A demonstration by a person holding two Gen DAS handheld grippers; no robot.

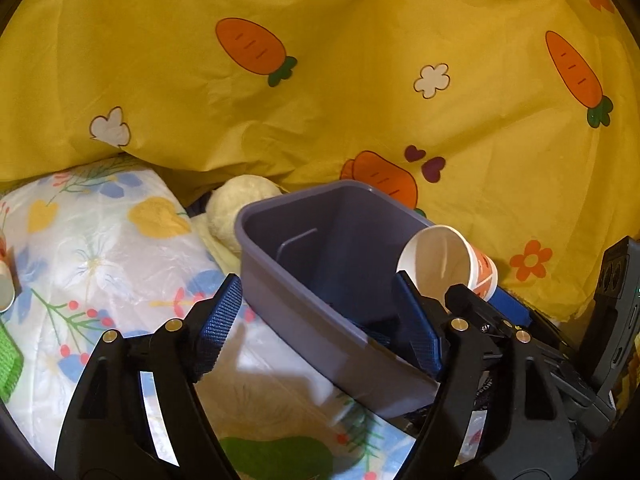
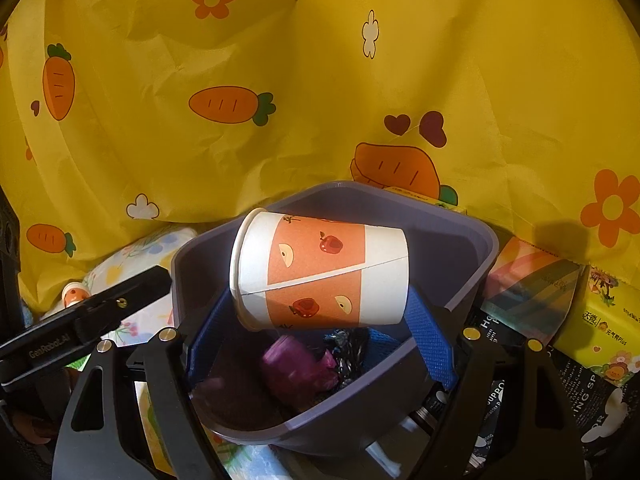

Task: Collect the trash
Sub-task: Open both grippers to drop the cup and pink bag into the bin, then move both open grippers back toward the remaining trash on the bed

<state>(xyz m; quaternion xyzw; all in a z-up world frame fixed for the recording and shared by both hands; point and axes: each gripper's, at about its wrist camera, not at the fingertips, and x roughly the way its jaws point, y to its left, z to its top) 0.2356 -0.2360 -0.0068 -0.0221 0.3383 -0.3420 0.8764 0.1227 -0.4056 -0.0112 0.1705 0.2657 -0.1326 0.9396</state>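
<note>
My right gripper (image 2: 320,320) is clamped on a paper cup (image 2: 320,272), lying sideways between the blue pads (image 2: 430,344), rim to the left, orange band with apples facing up. The cup sits directly above the purple bin (image 2: 472,264), over its open mouth, not touching the bin floor as far as I can tell. Inside the bin, under the cup: a purple crumpled wrapper (image 2: 298,368) and some dark shiny trash (image 2: 348,344) beside it.

My left gripper (image 1: 320,320) has its fingers spread wide and holds nothing. It straddles the near wall of the bin (image 1: 304,320): right pad (image 1: 416,328) inside the bin, left pad (image 1: 220,312) outside; whether either pad touches the wall I cannot tell. From this view the cup (image 1: 444,264) is at the bin's right rim, mouth toward me, with my right gripper (image 1: 480,300) on it.

Left of the bin: a floral plastic sheet (image 1: 100,248) and a cream plush thing (image 1: 240,208) just behind the bin's left corner. Second paper cup (image 2: 74,294) lies well left of the bin on the floral sheet. Yellow carrot-print cloth (image 1: 360,80) hangs behind the bin. Right of the bin: a yellow tissue pack (image 2: 600,316) and a rainbow-print pack (image 2: 532,284).
</note>
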